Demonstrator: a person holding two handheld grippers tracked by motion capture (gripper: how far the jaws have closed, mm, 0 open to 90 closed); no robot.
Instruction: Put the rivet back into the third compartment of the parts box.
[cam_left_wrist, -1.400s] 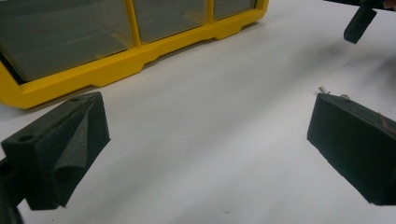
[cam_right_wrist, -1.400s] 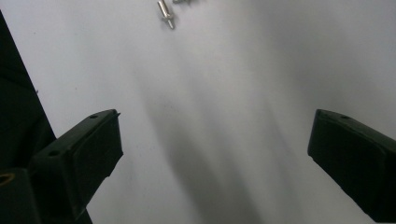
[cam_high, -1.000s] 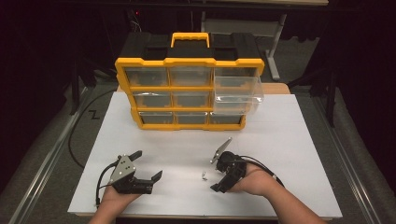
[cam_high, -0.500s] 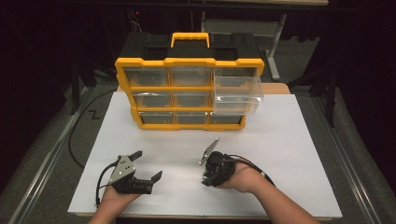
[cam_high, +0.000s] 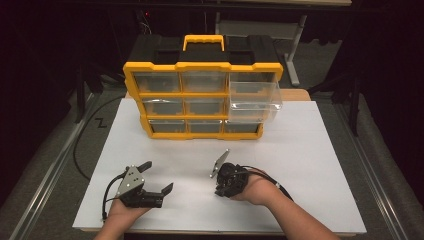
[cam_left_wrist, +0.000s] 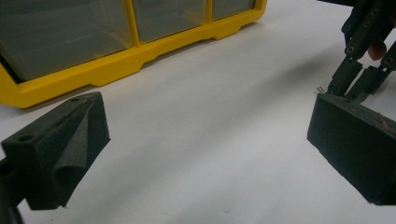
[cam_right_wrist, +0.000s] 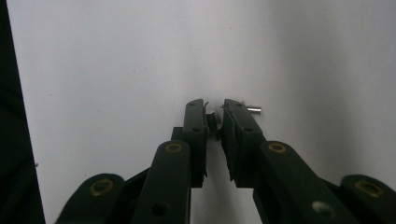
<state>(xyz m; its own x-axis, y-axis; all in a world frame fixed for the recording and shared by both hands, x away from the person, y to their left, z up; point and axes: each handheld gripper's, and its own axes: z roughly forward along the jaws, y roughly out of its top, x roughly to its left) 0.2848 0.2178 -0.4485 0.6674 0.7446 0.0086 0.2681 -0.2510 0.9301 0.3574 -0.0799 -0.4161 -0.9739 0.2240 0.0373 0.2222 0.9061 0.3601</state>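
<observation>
From where I stand, the work looks to be at its first pick: the right tongs (cam_right_wrist: 215, 114) are down on the white bench (cam_high: 320, 165) and have just been closing on a small metal pin (cam_right_wrist: 252, 110), a short silver piece that lies across the tips. In the right gripper view the jaws stand nearly together with the pin's middle caught between them and one bright end poking out past the right-hand jaw, so I judge them clenched on it. The pin has not left the bench yet, as far as I can tell. It lies at the near middle of the sheet, well short of the organiser.

What is left seems to be the lift and the carry to the yellow organiser (cam_high: 202, 67) at the back, where one clear drawer (cam_high: 254, 100) at the right of its middle row is pulled out as if waiting; that is my guess, not a thing shown.

The left tongs (cam_high: 159, 177) rest on the bench at the near left, jaws spread wide and holding nothing.

Hard to make out: from the high view the pin is hidden under the right tongs and their grey plate. The pin's full length and shape are covered by the jaws. The other drawers are too clouded to tell whether anything lies inside, and the room around the bench is dark
</observation>
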